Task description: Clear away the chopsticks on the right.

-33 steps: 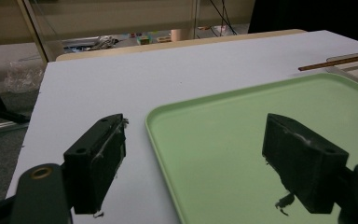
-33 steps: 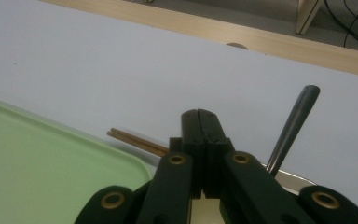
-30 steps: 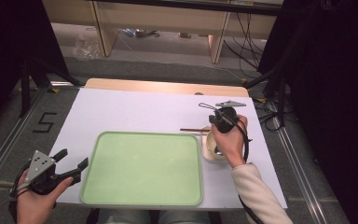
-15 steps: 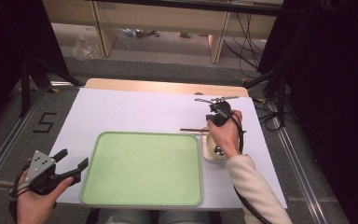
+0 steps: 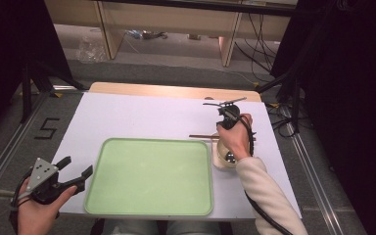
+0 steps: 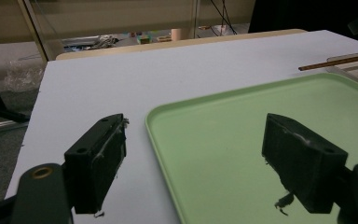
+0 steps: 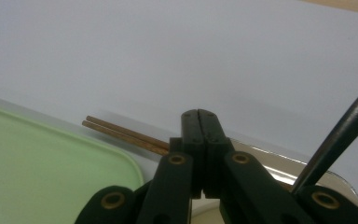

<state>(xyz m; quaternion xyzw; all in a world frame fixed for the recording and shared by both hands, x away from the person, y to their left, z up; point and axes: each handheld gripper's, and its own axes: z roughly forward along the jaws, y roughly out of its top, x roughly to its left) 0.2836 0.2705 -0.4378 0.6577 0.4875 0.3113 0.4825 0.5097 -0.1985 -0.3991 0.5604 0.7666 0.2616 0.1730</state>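
Note:
A pair of brown chopsticks (image 5: 203, 136) lies on the white table (image 5: 142, 117), just past the far right corner of an empty pale green tray (image 5: 149, 174). My right gripper (image 5: 226, 121) hovers over their right end, held from above by a hand. In the right gripper view its jaws (image 7: 199, 114) are shut with nothing between them, and the chopsticks (image 7: 121, 132) run across just behind the tips. My left gripper (image 5: 78, 166) rests at the table's near left corner, open and empty. In the left gripper view its jaws (image 6: 196, 126) straddle the tray's left rim (image 6: 168, 154).
A cream cup-like object (image 5: 223, 159) sits under the right wrist beside the tray. A shiny metal rim (image 7: 279, 163) lies below the right gripper. The table's wooden far edge (image 5: 176, 90) borders open floor; dark stands and cables flank both sides.
The right hand and its gripper have shifted a little toward the far side of the table, ending over the chopsticks. The left gripper has stayed in place.

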